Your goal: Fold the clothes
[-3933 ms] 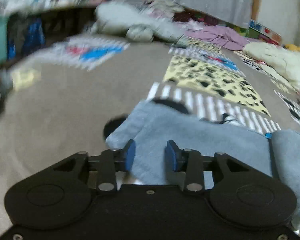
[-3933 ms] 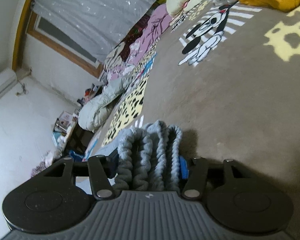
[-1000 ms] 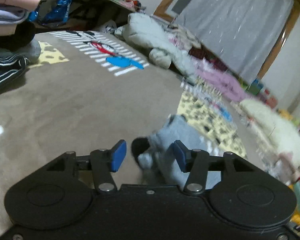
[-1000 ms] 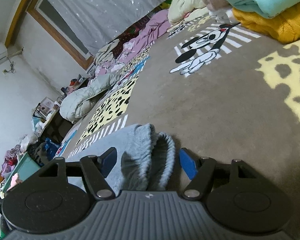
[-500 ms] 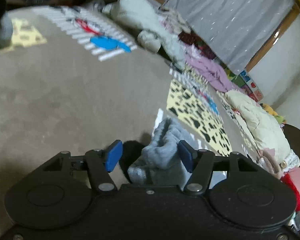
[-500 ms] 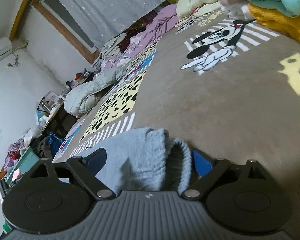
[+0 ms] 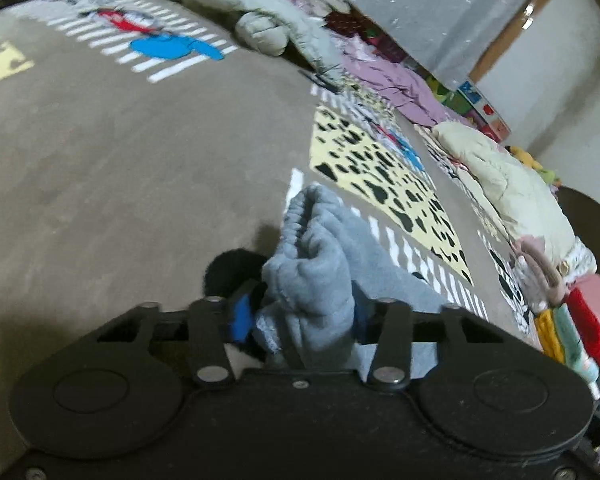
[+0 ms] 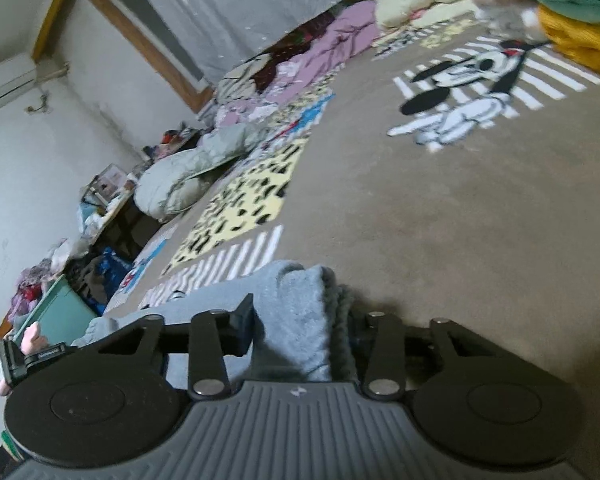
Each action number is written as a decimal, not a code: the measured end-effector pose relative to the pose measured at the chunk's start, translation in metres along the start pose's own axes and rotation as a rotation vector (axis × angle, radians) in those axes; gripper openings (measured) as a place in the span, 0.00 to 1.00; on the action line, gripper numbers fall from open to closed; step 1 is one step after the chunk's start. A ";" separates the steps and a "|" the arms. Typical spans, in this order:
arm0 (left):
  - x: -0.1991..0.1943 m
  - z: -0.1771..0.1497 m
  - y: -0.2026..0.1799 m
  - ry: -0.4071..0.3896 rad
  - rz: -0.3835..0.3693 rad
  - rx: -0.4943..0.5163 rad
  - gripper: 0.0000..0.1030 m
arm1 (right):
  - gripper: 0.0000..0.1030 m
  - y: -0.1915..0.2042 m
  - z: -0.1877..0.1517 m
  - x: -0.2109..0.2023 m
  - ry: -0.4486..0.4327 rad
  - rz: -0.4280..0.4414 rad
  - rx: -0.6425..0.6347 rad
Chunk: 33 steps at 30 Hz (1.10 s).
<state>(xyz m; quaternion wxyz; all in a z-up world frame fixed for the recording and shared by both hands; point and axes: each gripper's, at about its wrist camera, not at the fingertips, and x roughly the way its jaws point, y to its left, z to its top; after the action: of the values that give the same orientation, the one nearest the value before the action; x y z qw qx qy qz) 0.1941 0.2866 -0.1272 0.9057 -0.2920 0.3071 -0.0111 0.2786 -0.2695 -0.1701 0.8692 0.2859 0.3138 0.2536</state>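
A grey fleece garment [image 7: 320, 248] lies on the brown printed blanket [image 7: 120, 152], bunched into thick folds at both ends. My left gripper [image 7: 300, 314] is shut on one bunched end, whose folds rise between its blue pads [image 7: 240, 316]. In the right wrist view the same grey garment [image 8: 292, 292] runs off to the left. My right gripper [image 8: 300, 330] is shut on its folded, ribbed edge. The cloth hides the right pads.
Folded clothes are stacked at the blanket's right side [image 7: 580, 328], and show as yellow and teal folds [image 8: 576, 28] in the right wrist view. A pale quilt [image 7: 500, 176], a grey-green padded jacket [image 7: 260, 12], pink bedding [image 8: 332, 48] and a teal box [image 8: 60, 312] line the edges.
Both grippers stood open around the garment's ends half a second ago. Both have since shut on the cloth. Earlier, the right one let go of a thicker bundle.
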 end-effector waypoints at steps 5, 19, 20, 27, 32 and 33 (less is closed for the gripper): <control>-0.002 0.007 -0.013 -0.071 -0.025 0.008 0.34 | 0.37 0.005 0.013 -0.001 -0.025 0.046 -0.010; 0.045 0.051 -0.037 -0.144 -0.019 -0.052 0.33 | 0.40 -0.012 0.085 0.035 -0.141 -0.031 0.014; 0.057 0.051 -0.035 -0.103 0.030 -0.050 0.41 | 0.51 -0.017 0.086 0.045 -0.128 -0.089 -0.007; 0.063 0.065 -0.038 -0.107 0.093 0.004 0.50 | 0.67 -0.042 0.102 0.045 -0.105 -0.083 0.021; 0.065 0.076 -0.044 -0.115 0.113 0.072 0.51 | 0.67 -0.039 0.111 0.042 -0.083 -0.054 -0.105; 0.066 0.077 -0.047 -0.114 0.109 0.088 0.51 | 0.67 -0.039 0.112 0.045 -0.072 -0.054 -0.120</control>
<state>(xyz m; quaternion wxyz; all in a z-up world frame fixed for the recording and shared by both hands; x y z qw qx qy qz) 0.2983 0.2749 -0.0889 0.9328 -0.2349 0.2700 0.0416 0.3963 -0.3069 -0.1424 0.9020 0.2334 0.2742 0.2382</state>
